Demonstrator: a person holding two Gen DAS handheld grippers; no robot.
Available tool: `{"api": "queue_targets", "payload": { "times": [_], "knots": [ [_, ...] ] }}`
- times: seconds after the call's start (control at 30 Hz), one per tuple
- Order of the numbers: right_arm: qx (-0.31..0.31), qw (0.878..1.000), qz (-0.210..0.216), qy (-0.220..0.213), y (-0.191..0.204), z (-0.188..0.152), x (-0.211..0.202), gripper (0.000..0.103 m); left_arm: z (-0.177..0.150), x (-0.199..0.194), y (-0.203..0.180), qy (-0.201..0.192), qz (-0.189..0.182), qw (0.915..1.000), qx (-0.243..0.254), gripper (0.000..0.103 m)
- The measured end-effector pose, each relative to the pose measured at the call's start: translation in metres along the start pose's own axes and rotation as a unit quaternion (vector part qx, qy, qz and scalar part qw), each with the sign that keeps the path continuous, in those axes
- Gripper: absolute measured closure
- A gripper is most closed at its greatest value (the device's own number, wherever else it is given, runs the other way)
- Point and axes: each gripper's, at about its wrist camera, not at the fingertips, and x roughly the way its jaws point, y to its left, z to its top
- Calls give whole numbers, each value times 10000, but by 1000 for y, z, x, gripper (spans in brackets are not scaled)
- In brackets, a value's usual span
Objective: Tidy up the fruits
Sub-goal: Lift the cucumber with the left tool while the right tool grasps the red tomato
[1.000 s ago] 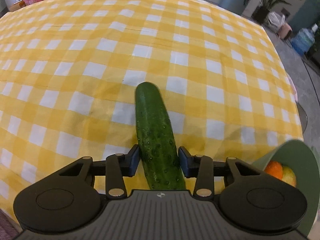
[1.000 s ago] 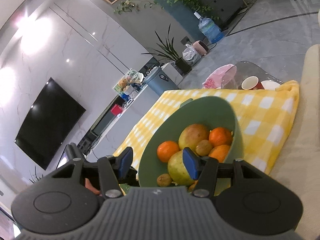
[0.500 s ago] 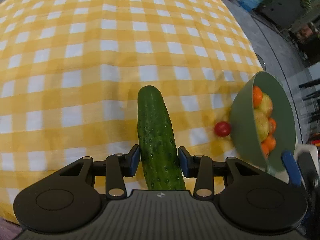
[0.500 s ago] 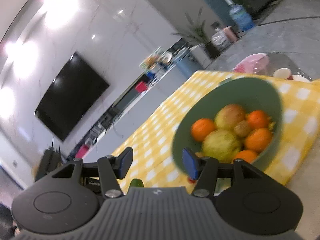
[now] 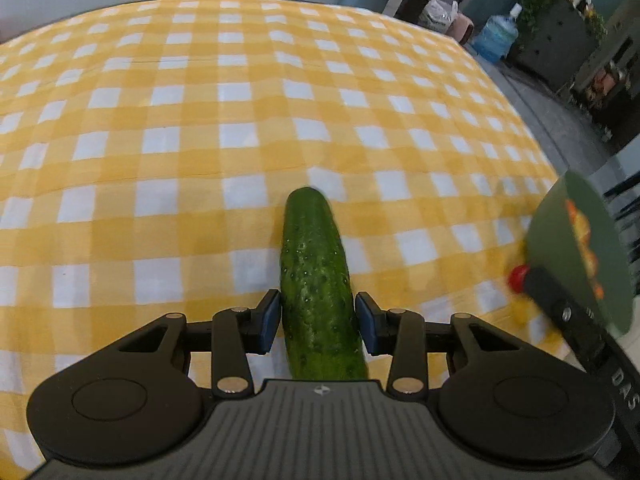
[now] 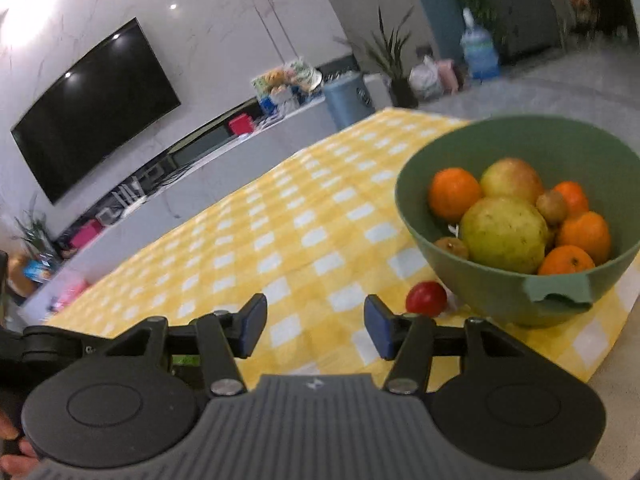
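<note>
While the left tool [image 5: 318, 322] grips a cucumber [image 5: 318, 280] between its blue pads, the only writing to be read is "DAS" in pale letters on a black body at the right edge of the left view; I cannot tell what that body belongs to. The cucumber points forward over the yellow checked cloth [image 5: 224, 128] that covers the bench, its far tip above a white square.

Only the left view shows the cucumber, with the green bowl [image 5: 580, 248] cut off at the right edge and blurred. The right view alone shows the bowl's contents clearly: oranges [image 6: 454, 192], a large yellow-green fruit [image 6: 504, 234] and small brown fruits lie heaped inside, and the bowl stands on the cloth near the bench's corner. A small red tomato [image 6: 426, 298] lies on the cloth just beside the bowl's base. That view also takes in a black television [image 6: 96, 108] on a marble wall and a blue water jug [image 6: 480, 56] on the floor.

The right tool [image 6: 314, 328] stands spread wide with nothing between its pads. Half a second ago it looked higher, at the wall; now it looks across the cloth, with the bowl further right in its frame. The cucumber's hold in the left tool is unchanged.
</note>
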Motion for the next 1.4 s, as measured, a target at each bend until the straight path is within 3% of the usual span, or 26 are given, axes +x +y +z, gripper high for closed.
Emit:
{"api": "queue_targets", "payload": {
  "times": [0.17,0.27,0.43,0.97,1.07,1.3,1.4],
  "knots": [
    [-16,9933,-1132,-243,10,-21,11,52,-7,-1,-1,-129,35,9995,276,60],
    [-262,9798,-1928,-458,14,-29,20,52,-6,-1,0,-121,44,9996,238,59],
    [-489,9650,-2549,-384,12,-32,40,54,-7,3,-2,-167,138,9990,385,53],
    [-627,9572,-2794,-407,20,-27,77,65,-9,4,-5,-356,290,9982,398,52],
    [-824,9507,-2958,-439,23,-29,79,79,-9,4,-5,-360,294,9981,402,52],
    [-893,9551,-2801,-362,21,-28,73,80,-9,4,-6,-361,307,9980,425,52],
    [-943,9673,-2343,-229,22,-25,62,80,-8,5,-7,-362,342,9976,479,51]
  ]
}}
